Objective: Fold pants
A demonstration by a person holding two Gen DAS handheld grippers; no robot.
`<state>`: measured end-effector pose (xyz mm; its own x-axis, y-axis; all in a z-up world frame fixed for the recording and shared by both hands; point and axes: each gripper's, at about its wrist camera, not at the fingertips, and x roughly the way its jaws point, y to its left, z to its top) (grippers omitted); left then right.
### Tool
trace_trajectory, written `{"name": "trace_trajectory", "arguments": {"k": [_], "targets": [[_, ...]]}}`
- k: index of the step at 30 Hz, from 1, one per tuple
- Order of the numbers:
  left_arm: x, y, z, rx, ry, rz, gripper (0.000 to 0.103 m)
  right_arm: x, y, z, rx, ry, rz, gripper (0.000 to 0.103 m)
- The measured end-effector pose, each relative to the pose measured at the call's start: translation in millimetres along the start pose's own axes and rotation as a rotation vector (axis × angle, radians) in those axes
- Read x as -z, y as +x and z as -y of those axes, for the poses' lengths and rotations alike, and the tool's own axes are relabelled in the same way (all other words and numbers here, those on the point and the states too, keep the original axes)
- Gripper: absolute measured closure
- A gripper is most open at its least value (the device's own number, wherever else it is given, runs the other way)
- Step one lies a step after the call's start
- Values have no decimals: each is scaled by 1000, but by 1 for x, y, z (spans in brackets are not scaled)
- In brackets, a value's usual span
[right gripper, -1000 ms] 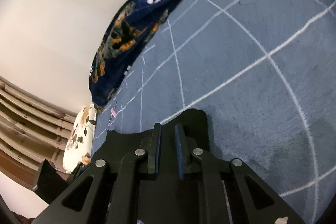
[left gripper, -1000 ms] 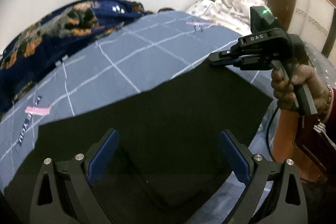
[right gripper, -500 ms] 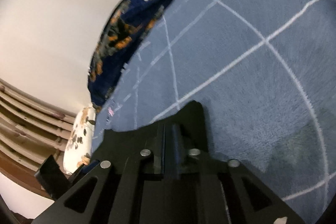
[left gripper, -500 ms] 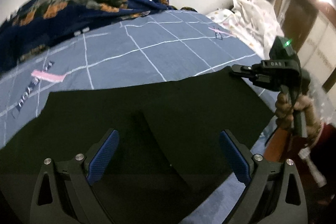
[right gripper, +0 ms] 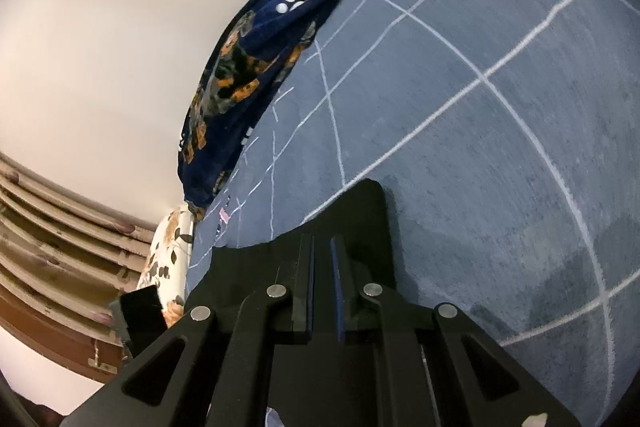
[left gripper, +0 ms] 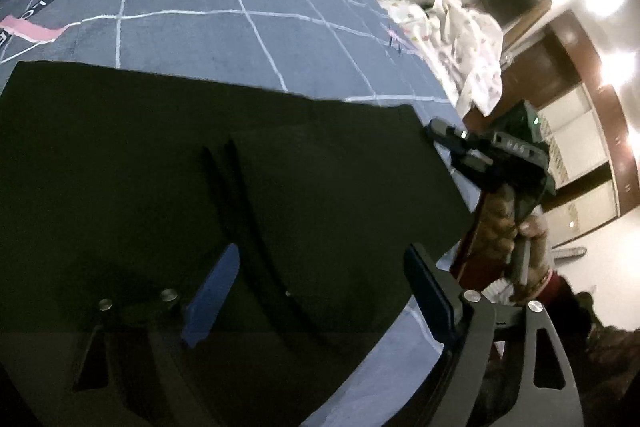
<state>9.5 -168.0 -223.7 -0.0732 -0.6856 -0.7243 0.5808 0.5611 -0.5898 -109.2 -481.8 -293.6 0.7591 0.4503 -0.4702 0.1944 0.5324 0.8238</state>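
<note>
- Blue-grey checked bedspread [left gripper: 248, 39] covers the bed; black pants [left gripper: 160, 167] lie flat on it, long axis running across the left wrist view.
- Left gripper [left gripper: 320, 291] hangs above them, jaws spread wide, holding nothing.
- Right gripper [right gripper: 322, 267] is clamped on the pants' corner.
- Dark fabric hides seams; the near edge is cut off.

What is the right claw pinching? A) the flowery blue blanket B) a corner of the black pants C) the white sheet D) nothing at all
B: in the right wrist view the right claw has its fingers nearly together on a corner of the black pants, which lie on the grey checked bedcover.
</note>
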Motion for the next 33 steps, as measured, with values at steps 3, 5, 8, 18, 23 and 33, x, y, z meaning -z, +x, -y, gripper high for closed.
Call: {"name": "trace_trajectory", "arguments": {"k": [3, 5, 8, 18, 23, 33], "targets": [[-4, 0, 0, -10, -16, -10, 31, 1, 1, 3, -10, 14, 0, 91], [-4, -1, -3, -33, -23, -9, 66, 2, 2, 3, -11, 14, 0, 90], [-2, 1, -9, -76, -44, -10, 90, 3, 2, 4, -18, 18, 3, 85], [1, -10, -14, -66, -96, -39, 53, 5, 4, 4, -21, 26, -2, 82], [3, -14, -9, -80, -82, -69, 21, 4, 7, 5, -28, 33, -4, 79], [-4, 8, 3, 111, -108, -131, 22, 7, 14, 6, -41, 38, -15, 77]]}}
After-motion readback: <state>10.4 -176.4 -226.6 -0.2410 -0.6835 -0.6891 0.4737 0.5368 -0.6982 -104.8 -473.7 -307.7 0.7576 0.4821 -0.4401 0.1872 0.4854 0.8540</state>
